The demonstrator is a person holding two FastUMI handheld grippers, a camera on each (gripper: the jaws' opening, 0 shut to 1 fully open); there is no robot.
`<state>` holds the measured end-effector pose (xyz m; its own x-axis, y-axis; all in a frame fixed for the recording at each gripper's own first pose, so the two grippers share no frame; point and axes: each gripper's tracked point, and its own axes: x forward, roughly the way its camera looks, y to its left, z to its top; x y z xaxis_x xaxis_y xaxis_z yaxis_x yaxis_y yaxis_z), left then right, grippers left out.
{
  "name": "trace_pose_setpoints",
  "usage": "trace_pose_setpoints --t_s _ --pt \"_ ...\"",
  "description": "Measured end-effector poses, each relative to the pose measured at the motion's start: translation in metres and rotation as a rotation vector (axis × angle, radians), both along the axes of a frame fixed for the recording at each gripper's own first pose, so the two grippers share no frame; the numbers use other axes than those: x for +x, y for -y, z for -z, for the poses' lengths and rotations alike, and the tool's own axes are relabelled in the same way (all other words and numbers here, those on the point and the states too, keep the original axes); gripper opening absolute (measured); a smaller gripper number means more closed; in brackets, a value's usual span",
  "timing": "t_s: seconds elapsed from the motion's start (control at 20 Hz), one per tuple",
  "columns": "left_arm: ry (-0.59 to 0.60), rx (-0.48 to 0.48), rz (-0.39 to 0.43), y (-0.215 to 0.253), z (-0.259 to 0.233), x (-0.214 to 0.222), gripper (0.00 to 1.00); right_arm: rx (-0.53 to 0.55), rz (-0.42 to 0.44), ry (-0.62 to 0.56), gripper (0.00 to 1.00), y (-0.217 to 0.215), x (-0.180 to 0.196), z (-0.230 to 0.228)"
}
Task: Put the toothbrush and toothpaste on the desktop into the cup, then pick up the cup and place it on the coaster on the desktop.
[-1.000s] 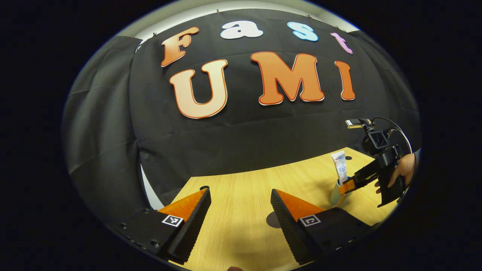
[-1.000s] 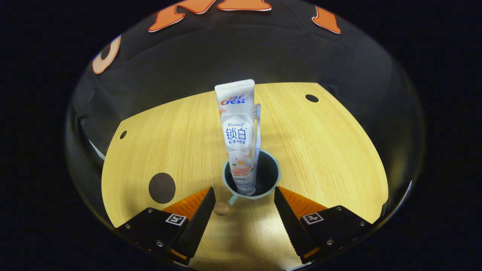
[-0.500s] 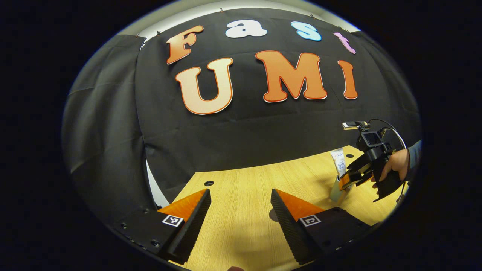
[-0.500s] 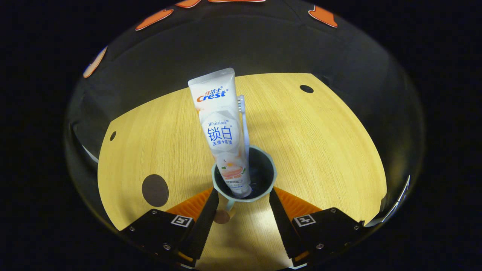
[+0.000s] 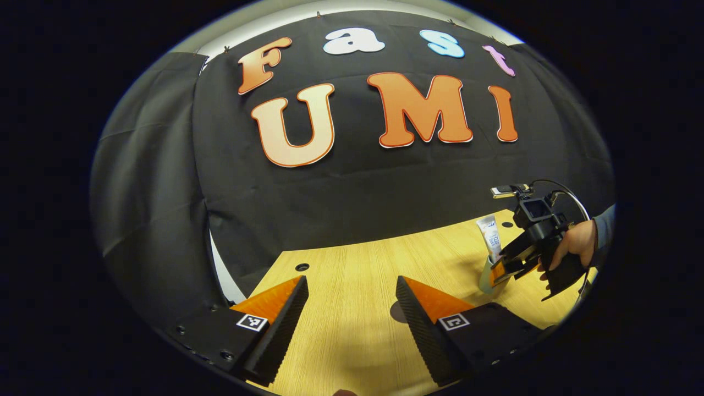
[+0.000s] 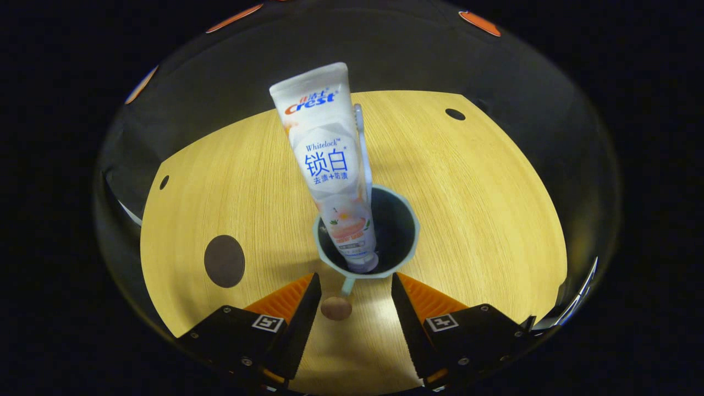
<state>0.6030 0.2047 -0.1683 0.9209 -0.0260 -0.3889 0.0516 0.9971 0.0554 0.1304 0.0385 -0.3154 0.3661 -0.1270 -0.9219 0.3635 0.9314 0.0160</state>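
Observation:
In the right gripper view a pale blue-grey cup (image 6: 410, 231) stands on the wooden desktop (image 6: 484, 209) just beyond my right gripper (image 6: 355, 279). A white toothpaste tube (image 6: 330, 165) leans left in the cup, and a white toothbrush (image 6: 362, 148) stands behind it. The fingertips sit under the rim, pressed against the cup's near wall on either side of its handle (image 6: 346, 286). The dark round coaster (image 6: 224, 261) lies to the left. In the left gripper view my left gripper (image 5: 351, 280) hangs open over bare wood, with the coaster (image 5: 395, 312) half hidden by one finger. Far right there are the right gripper (image 5: 498, 272), the cup (image 5: 485, 278) and the toothpaste (image 5: 491, 239).
A hand (image 5: 577, 245) holds the right gripper. The desktop has small round holes (image 6: 455, 114) near its back corners, and another hole (image 5: 302, 267) shows in the left gripper view. Black cloth walls close off the back and sides. Bare wood stretches between cup and coaster.
My right gripper came forward onto the cup and its fingers narrowed around the near wall. The toothpaste leans further left. The left gripper has barely moved.

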Motion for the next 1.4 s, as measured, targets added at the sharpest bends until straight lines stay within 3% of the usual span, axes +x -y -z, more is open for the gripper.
trace_pose_setpoints --t_s 0.2,0.25,0.3,0.35,0.4,0.45,0.85,1.1,1.4 --pt "-0.019 -0.008 -0.021 -0.007 0.006 -0.006 0.99 0.001 0.024 -0.013 0.63 0.006 -0.001 0.007" --pt "-0.024 -0.012 -0.027 -0.009 0.009 -0.008 0.99 0.010 0.029 -0.016 0.51 0.009 -0.002 0.010" --pt "-0.028 -0.015 -0.031 -0.009 0.011 -0.009 0.99 0.028 0.036 -0.023 0.50 0.010 -0.002 0.012" --pt "-0.030 -0.015 -0.033 -0.011 0.011 -0.009 0.99 0.034 0.042 -0.020 0.33 0.012 0.000 0.009" --pt "-0.031 -0.014 -0.033 -0.011 0.012 -0.010 0.99 0.034 0.030 -0.020 0.34 0.014 0.000 0.013" --pt "-0.032 -0.013 -0.032 -0.010 0.012 -0.010 0.99 0.028 0.021 -0.017 0.28 0.014 0.000 0.012" --pt "-0.049 -0.032 -0.038 -0.011 0.019 -0.015 0.99 0.010 -0.041 -0.011 0.18 0.018 0.002 0.010" --pt "-0.050 -0.037 -0.053 -0.019 0.019 -0.018 0.99 0.018 -0.086 0.016 0.18 0.020 0.006 0.012" --pt "-0.058 -0.044 -0.060 -0.024 0.025 -0.023 0.99 0.028 -0.199 0.048 0.18 0.028 0.012 0.017"
